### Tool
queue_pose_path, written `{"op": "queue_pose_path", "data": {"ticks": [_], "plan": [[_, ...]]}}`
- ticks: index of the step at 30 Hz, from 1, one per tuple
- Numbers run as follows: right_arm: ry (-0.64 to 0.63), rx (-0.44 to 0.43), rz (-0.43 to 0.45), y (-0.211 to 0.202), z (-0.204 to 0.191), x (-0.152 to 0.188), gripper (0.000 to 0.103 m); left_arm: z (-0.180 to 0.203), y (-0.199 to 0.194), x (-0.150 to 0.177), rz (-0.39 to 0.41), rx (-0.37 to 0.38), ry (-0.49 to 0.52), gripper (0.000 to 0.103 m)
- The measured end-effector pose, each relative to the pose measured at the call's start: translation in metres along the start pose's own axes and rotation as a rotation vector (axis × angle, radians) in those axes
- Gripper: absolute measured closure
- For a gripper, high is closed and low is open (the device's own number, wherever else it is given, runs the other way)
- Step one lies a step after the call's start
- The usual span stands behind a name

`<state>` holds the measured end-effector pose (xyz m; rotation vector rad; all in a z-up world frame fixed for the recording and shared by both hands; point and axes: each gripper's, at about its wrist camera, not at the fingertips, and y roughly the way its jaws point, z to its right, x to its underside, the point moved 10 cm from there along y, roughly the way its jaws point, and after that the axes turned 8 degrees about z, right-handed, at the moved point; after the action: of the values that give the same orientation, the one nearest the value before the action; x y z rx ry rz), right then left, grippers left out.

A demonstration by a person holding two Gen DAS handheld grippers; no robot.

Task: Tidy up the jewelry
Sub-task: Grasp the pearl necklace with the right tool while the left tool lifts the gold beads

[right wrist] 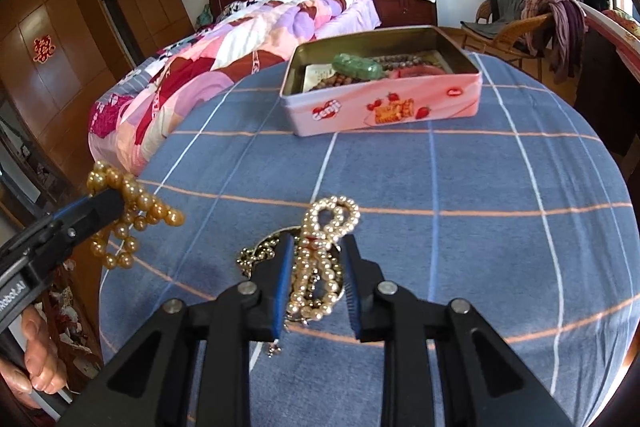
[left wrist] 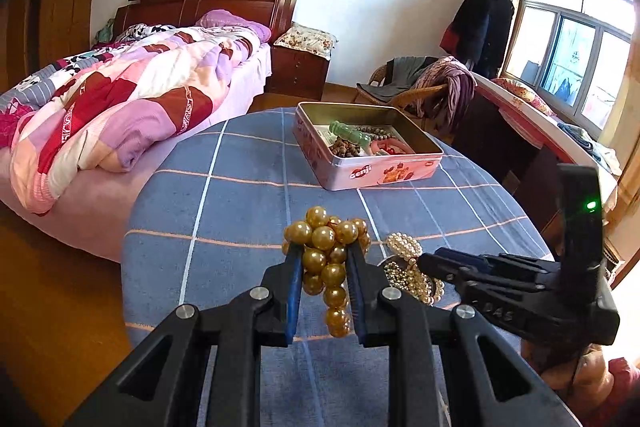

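left gripper (left wrist: 325, 255): black, blue pads, silver pins | right gripper (right wrist: 318, 259): same

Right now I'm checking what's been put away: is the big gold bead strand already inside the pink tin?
No: the gold bead strand hangs clamped in the left gripper, well short of the pink tin.

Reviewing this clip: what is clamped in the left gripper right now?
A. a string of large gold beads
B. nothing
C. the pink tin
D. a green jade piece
A: the left gripper pinches the string of large gold beads off the blue checked cloth, while the green jade piece lies in the pink tin.
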<state>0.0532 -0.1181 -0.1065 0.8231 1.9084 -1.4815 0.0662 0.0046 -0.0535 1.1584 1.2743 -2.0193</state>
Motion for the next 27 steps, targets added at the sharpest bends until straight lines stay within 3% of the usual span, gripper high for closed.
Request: {"op": "queue_pose_path", "data": {"ticks": [14, 18, 24, 27], "plan": [[-0.175, 0.075, -0.069, 0.022, -0.011, 0.004, 0.077, -0.002, 0.001, 0.004, -0.011, -0.025, 0.010, 0.082], [-0.144, 0.058, -0.065, 0.021, -0.008, 0.010, 0.077, -0.002, 0.001, 0.003, -0.008, -0.025, 0.000, 0.082], [-0.140, 0.054, -0.080, 0.021, -0.008, 0.007, 0.090, -0.001, -0.001, 0.004, -0.010, -0.026, 0.005, 0.082], [-0.083, 0.016, -0.014, 0.004, -0.006, -0.006, 0.090, -0.003, -0.001, 0.003, -0.004, -0.029, -0.002, 0.082]]}}
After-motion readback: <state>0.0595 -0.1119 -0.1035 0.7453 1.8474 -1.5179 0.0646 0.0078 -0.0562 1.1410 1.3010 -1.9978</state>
